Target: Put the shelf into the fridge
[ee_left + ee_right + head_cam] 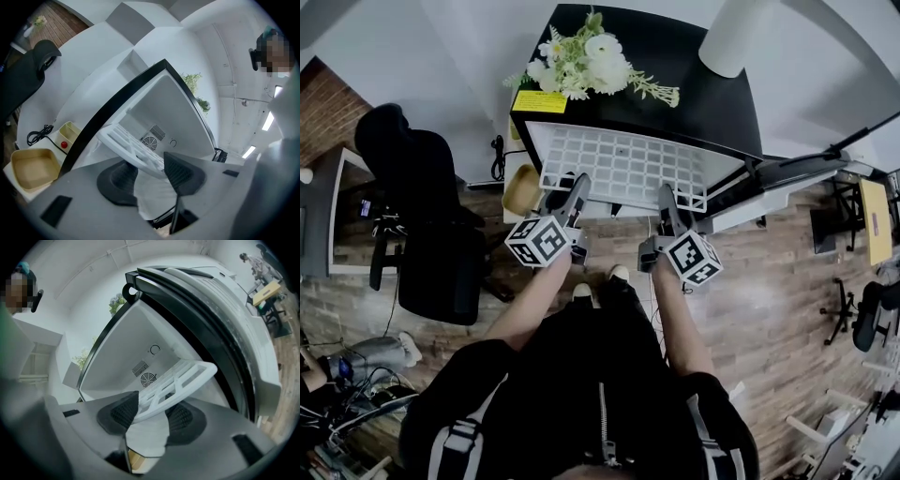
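A white grid shelf (623,167) lies roughly level at the mouth of the small black fridge (694,94), its far edge inside the opening. My left gripper (565,197) is shut on the shelf's near left edge, my right gripper (667,204) on its near right edge. In the left gripper view the shelf (133,146) runs between the two dark pads (180,172) of the left gripper (147,176). In the right gripper view the shelf (185,377) juts out from between the pads (124,411) of the right gripper (152,416). The fridge's white inside, with a round fan vent (148,379), lies behind.
The fridge door (787,173) stands open to the right. A bunch of white flowers (581,61) lies on the fridge top. A beige tray (33,166), a small box (68,133) and a black cable (37,136) sit left of the fridge. A black chair (431,225) stands further left.
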The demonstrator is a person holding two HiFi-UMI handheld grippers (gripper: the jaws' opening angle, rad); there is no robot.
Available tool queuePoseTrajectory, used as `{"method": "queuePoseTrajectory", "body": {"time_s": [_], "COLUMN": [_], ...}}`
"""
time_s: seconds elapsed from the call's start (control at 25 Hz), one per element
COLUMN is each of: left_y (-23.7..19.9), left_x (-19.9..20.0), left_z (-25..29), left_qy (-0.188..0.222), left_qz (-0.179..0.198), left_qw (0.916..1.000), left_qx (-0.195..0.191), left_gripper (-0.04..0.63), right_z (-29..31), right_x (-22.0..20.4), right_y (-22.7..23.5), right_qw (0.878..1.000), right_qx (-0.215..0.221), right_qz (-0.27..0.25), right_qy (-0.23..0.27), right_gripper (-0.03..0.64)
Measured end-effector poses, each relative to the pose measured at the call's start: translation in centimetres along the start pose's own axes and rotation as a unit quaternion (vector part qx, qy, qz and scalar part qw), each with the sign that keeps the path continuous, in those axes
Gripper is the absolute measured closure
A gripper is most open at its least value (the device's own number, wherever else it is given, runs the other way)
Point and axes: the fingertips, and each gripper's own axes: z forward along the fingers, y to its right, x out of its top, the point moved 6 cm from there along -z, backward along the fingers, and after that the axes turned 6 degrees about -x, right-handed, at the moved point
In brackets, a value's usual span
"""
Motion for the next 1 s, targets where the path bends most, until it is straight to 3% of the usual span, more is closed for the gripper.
{"method": "queuePoseTrajectory", "body": {"time_s": [1.0], "left_y": [-2.2], "left_x": [1.0], "left_z": [5.1], "left_qy": [0.027], "left_qz": [0.006], "left_qw": [0.9991], "left_qx": [0.032], "left_gripper": [0.417], "right_z": [5.4], "right_x": [2.2], "right_y": [0.2], "right_qw": [1.0], "right_qx": [0.003], "right_qz": [-0.016], "right_qy": [0.011], "right_gripper": [0.436]}}
